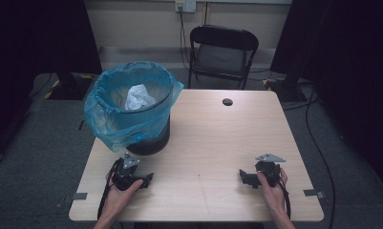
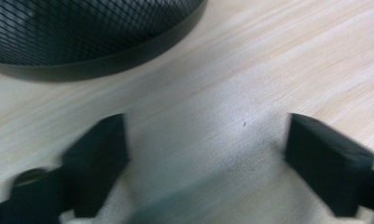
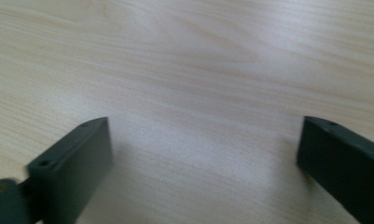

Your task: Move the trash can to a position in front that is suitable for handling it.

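A black mesh bin (image 1: 148,140) lined with a blue plastic bag (image 1: 108,112) stands on the left part of the wooden table (image 1: 218,138), with a crumpled white paper (image 1: 139,98) inside it. My left gripper (image 1: 143,179) rests near the table's front left, just in front of the bin, held by a hand. Its jaws stand wide apart over bare wood (image 2: 208,140), and the bin's base (image 2: 100,60) shows close ahead. My right gripper (image 1: 246,177) lies at the front right in the other hand, open, with only table grain (image 3: 203,140) between its jaws.
A round cable hole (image 1: 227,101) sits near the table's far edge. A black folding chair (image 1: 221,52) stands behind the table. Cables run across the grey floor at the right. Tape strips (image 1: 79,195) mark the table's front corners.
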`<state>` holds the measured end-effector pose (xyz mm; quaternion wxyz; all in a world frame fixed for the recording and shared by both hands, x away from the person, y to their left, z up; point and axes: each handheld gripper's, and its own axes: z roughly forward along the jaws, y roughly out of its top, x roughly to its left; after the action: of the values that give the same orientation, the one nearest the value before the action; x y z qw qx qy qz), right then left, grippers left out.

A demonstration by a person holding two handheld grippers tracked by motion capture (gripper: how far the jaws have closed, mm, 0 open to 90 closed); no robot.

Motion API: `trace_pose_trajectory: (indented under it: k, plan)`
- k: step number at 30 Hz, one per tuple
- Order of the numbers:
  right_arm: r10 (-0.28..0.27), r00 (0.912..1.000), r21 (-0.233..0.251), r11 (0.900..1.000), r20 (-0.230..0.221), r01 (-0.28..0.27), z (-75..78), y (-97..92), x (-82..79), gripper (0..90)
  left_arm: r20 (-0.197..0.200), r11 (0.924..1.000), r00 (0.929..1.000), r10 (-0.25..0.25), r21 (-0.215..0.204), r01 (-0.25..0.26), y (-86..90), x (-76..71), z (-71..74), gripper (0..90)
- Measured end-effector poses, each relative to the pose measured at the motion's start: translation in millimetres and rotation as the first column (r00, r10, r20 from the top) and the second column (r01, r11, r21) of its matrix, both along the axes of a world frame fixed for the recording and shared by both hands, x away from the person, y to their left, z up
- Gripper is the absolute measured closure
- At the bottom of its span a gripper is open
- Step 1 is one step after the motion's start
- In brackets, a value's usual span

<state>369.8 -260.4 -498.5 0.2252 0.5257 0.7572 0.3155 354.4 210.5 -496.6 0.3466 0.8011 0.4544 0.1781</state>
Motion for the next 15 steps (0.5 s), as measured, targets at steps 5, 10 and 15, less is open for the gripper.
trace_pose_trajectory:
  k: [5,10,15]
  plan:
    - [0.005,0.9998,0.019,0.9998,0.021,-0.005,8.7,0.2,1.0,19.3,-0.001,0.9995,1.0,-0.004,-0.032,0.004,0.7,-2.5,3.0,16.1]
    - [0.054,0.9977,0.094,0.9939,0.041,-0.057,17.4,4.1,-1.8,21.3,0.024,0.9985,0.9994,-0.024,-0.048,0.025,3.5,-9.5,12.4,18.0]
    - [0.114,0.9915,0.121,0.9852,0.062,-0.121,30.1,16.3,-1.9,24.2,0.046,0.998,0.998,-0.042,-0.044,0.044,12.7,-11.6,23.4,18.2]
